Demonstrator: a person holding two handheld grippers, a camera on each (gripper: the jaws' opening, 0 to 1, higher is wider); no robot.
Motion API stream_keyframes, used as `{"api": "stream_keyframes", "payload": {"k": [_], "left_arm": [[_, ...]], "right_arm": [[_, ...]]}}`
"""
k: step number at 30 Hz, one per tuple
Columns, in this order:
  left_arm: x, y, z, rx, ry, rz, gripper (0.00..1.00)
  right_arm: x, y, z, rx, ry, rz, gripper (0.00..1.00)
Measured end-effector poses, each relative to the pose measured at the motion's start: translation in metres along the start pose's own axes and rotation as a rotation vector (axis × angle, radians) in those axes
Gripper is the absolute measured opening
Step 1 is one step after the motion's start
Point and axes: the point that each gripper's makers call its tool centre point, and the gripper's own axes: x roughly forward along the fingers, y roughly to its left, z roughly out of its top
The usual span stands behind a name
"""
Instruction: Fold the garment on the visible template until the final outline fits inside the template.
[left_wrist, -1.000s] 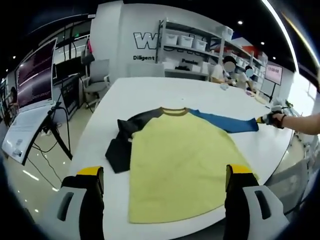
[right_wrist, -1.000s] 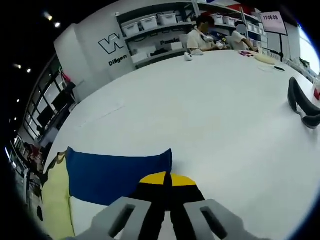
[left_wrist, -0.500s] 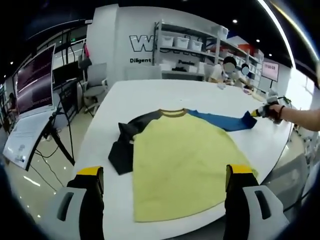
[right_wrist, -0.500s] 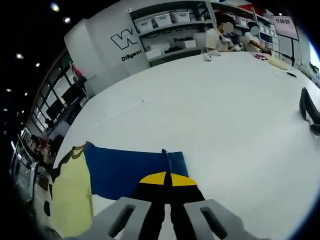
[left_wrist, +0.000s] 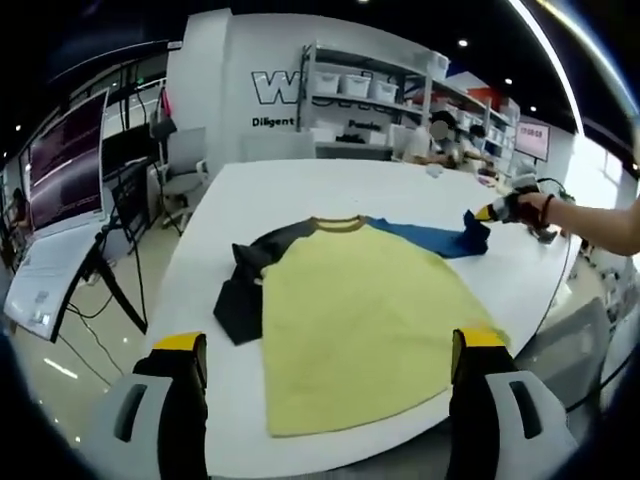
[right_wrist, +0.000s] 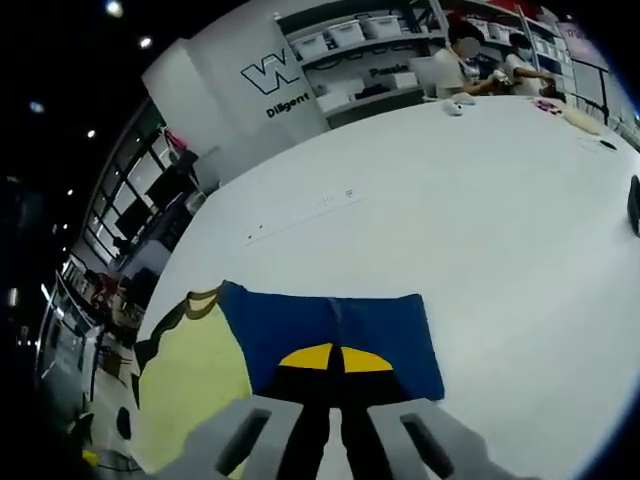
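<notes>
Two tools work a shirt (left_wrist: 360, 325) lying flat on a white worktop (left_wrist: 300, 190). Its yellow body faces up, spread toward the near edge, with a dark collar at the far end. In the left gripper view, the black sleeve (left_wrist: 243, 290) lies crumpled at the shirt's left side, and the blue sleeve (left_wrist: 432, 238) runs off to the right. The left tool (left_wrist: 330, 345) hangs over the near edge of the shirt with its jaws spread wide, holding nothing. The right tool (left_wrist: 483, 214), with a hand (left_wrist: 535, 208) behind it, pinches the blue sleeve's end, which is bunched and lifted a little off the worktop. In the right gripper view, the right tool (right_wrist: 335, 352) has its yellow-tipped jaws pressed together on the blue sleeve (right_wrist: 330, 335), which is doubled back toward the yellow body (right_wrist: 190, 390). Shelves (left_wrist: 370, 90) with bins stand behind the worktop.
</notes>
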Motion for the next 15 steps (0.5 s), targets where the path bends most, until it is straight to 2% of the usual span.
{"api": "stream_keyframes", "payload": {"k": [4,6,9,10,15], "left_arm": [[0.001,-0.004,-0.004,0.037,0.03,-0.018,0.99],[0.002,-0.008,-0.006,0.047,0.034,-0.032,0.99],[0.002,-0.01,-0.006,0.048,0.038,-0.046,0.99],[0.002,-0.011,-0.007,0.051,0.038,-0.049,0.99],[0.002,-0.01,-0.008,0.051,0.041,-0.059,0.99]], "right_arm": [[0.004,0.026,-0.001,0.004,0.007,0.039,0.0],[0.008,0.048,-0.001,0.002,0.012,0.08,0.0],[0.01,0.067,0.0,0.0,0.01,0.11,0.0],[0.011,0.08,0.001,-0.008,0.012,0.129,0.0],[0.018,0.109,0.001,-0.025,0.016,0.165,0.0]]}}
